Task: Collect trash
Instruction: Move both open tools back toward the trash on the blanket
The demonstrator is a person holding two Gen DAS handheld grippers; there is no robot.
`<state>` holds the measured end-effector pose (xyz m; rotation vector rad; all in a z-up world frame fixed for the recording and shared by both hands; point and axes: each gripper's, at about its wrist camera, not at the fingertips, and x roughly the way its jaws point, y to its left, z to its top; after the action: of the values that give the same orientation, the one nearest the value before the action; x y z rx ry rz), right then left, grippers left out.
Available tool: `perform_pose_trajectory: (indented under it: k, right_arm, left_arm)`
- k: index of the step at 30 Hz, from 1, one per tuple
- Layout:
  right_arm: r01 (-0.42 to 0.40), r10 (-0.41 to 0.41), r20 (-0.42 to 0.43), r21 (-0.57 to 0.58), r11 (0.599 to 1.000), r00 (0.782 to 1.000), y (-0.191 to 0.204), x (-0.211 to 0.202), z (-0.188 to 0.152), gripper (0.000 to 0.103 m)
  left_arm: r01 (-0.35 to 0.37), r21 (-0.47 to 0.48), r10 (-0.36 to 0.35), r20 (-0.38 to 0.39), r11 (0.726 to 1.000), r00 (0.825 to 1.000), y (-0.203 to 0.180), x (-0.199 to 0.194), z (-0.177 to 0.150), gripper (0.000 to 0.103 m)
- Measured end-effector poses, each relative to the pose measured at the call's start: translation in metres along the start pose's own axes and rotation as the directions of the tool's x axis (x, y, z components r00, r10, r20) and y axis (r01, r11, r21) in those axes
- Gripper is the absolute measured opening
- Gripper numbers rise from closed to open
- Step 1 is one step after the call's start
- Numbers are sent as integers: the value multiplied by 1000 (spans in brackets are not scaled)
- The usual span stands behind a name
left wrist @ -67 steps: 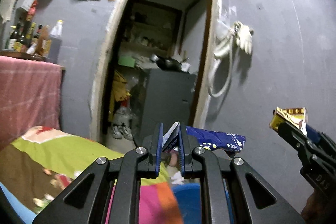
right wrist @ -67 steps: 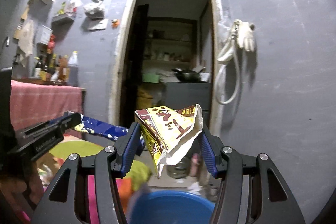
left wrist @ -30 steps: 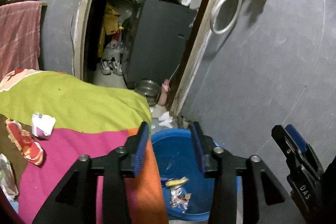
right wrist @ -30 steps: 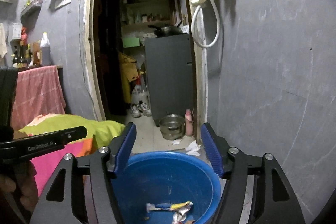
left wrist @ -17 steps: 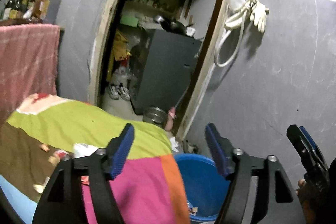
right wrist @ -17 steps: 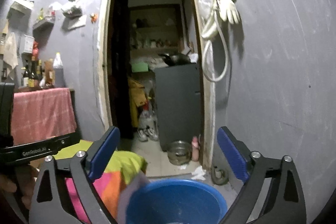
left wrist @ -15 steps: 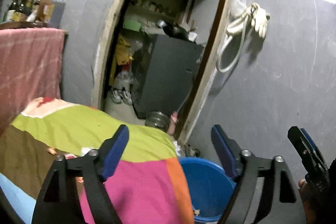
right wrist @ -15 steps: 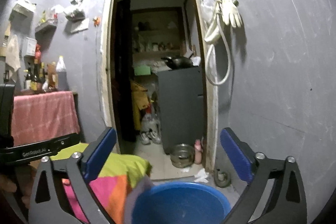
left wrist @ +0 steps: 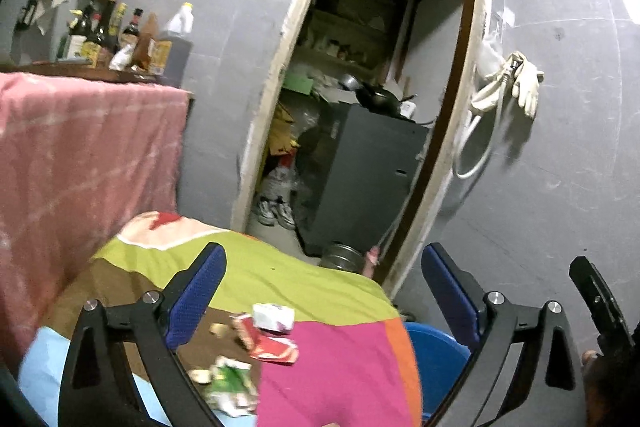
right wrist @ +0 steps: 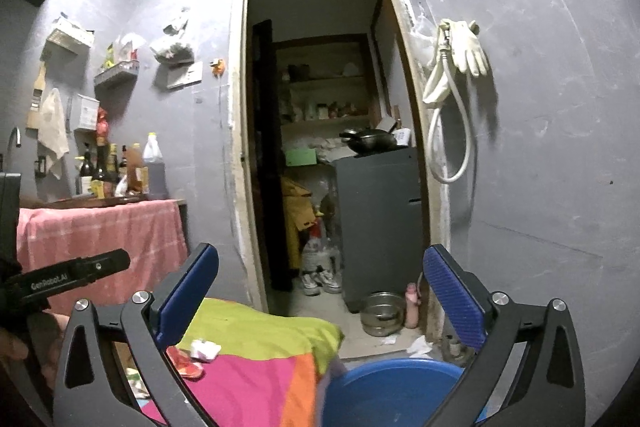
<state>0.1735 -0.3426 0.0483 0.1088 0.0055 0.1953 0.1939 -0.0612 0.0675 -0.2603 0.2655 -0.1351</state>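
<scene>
While its jaws are opening with nothing between them, the left gripper (left wrist: 322,291) hangs above the patchwork cover (left wrist: 336,359), where wrappers (left wrist: 266,333) lie near its magenta edge; the blue tub (left wrist: 438,363) sits just beyond that edge. From the right wrist, the right gripper (right wrist: 320,289) stands spread and empty above the tub's rim (right wrist: 396,365), open floor (right wrist: 344,319) ahead toward the doorway (right wrist: 320,131).

Left gripper (left wrist: 322,299): black skeletal frame with triangular cut-outs, silver screw heads at the pivots, blue ribbed pads (left wrist: 196,301) on both fingers. Right gripper (right wrist: 320,301): identical build, same blue textured pads. White lettering "GenRobot.AI" runs along one black finger seen side-on.
</scene>
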Motion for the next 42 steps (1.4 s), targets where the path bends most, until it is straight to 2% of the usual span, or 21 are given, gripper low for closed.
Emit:
perform_pose_trajectory:
  k: [6, 14, 19, 24, 34, 38, 42]
  right_arm:
    - [-46, 46, 3, 13, 999, 999, 26, -2, -5, 103]
    - [-63, 63, -16, -30, 998, 998, 63, 3, -22, 103]
    - [-88, 84, -63, -63, 994, 995, 82, 13, -41, 103]
    - [-126, 117, -144, -55, 990, 983, 93, 35, -60, 103]
    - [-179, 148, -317, -70, 981, 937, 108, 89, -94, 103]
    - [-203, 161, -385, -71, 977, 909, 113, 108, -107, 103]
    - [-216, 169, -422, -65, 974, 891, 115, 121, -114, 103]
  left_arm:
    - [-44, 33, 43, 19, 998, 999, 21, -20, -2, 101]
    - [-105, 63, 108, -36, 992, 994, 65, -32, -25, 101]
    - [-138, 91, 146, -89, 986, 985, 92, -30, -43, 101]
    - [-155, 86, 166, -143, 984, 976, 114, -17, -55, 101]
    - [-192, 128, 218, -240, 973, 946, 146, 25, -65, 101]
    - [-203, 153, 237, -256, 967, 937, 150, 41, -69, 101]
    - [-205, 177, 247, -264, 963, 932, 154, 54, -73, 101]
